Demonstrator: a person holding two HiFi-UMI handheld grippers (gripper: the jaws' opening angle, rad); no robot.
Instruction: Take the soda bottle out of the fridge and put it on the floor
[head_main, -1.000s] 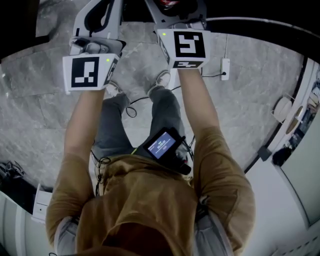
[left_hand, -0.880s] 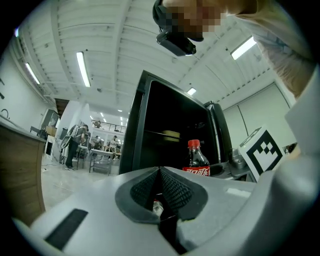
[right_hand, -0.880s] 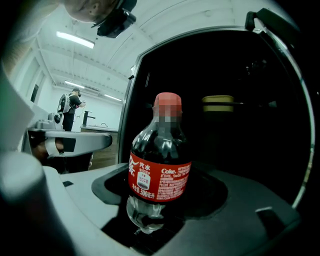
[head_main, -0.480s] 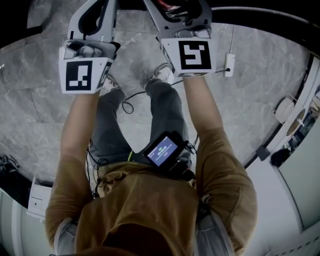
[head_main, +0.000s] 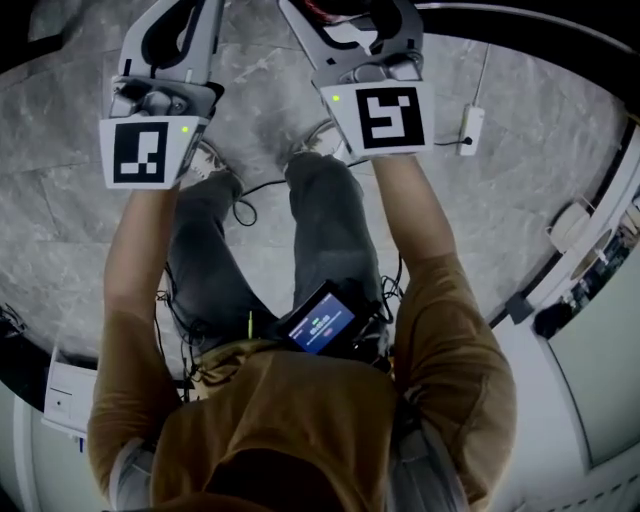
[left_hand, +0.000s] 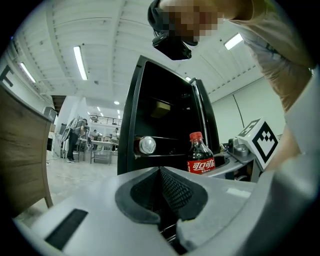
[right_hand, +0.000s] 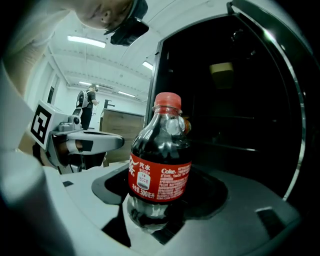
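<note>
A small cola bottle (right_hand: 160, 170) with a red cap and red label stands upright between the jaws of my right gripper (right_hand: 155, 220), which is shut on its lower body. The bottle (left_hand: 201, 155) also shows in the left gripper view, in front of the open black fridge (left_hand: 165, 115). My left gripper (left_hand: 167, 200) is shut with nothing in it and is held to the left of the bottle. In the head view both grippers are held out over the grey floor (head_main: 520, 180), the left gripper (head_main: 170, 40) beside the right gripper (head_main: 350, 30).
Inside the fridge (right_hand: 240, 100) a can (left_hand: 146, 145) lies on a shelf. A cable and a small white box (head_main: 470, 125) lie on the floor by my feet. A wooden panel (left_hand: 20, 150) stands at the left. People (left_hand: 72, 142) stand far off.
Both grippers have drifted slightly apart in the head view, the left one further left. The right gripper still holds the bottle.
</note>
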